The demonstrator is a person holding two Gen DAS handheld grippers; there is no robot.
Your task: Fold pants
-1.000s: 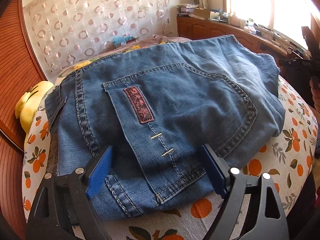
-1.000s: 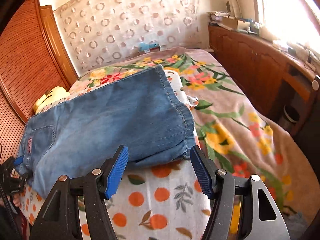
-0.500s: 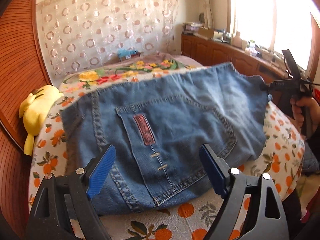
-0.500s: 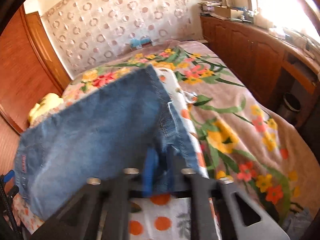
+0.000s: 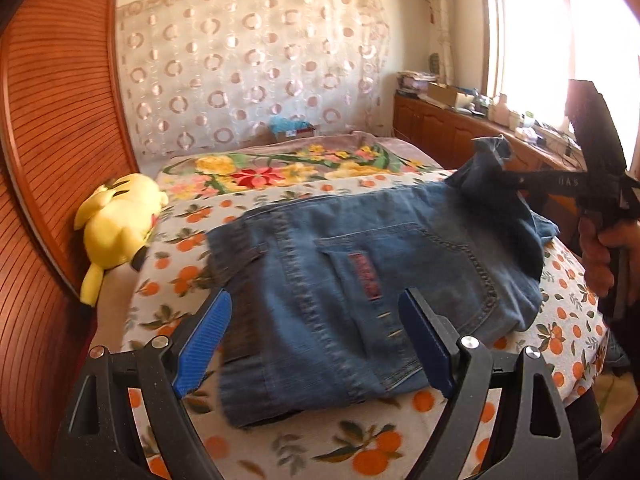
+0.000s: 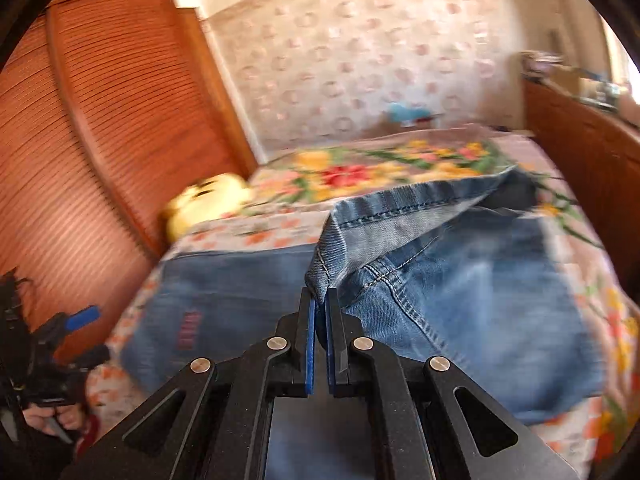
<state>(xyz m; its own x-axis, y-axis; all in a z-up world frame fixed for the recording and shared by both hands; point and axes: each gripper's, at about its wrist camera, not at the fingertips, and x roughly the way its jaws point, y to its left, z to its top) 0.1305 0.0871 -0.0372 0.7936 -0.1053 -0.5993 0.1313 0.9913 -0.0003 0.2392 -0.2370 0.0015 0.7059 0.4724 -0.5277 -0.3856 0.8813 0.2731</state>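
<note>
bed [image 5: 280, 440]: orange-print cover, plush [image 5: 116, 224] at the far left edge
pants [image 5: 360, 280]: folded, flat just ahead of the left tongs [image 5: 316, 344]
left tongs: wide open, empty
right tongs [image 6: 319, 320]: were open a second ago — now clamped on the hem, lifting it
meaning: next fold begun

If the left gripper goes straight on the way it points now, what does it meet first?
Most likely the jeans: the open left gripper points down at the waistband and back-pocket part lying on the orange-print blanket. Depth is uncertain.
</note>
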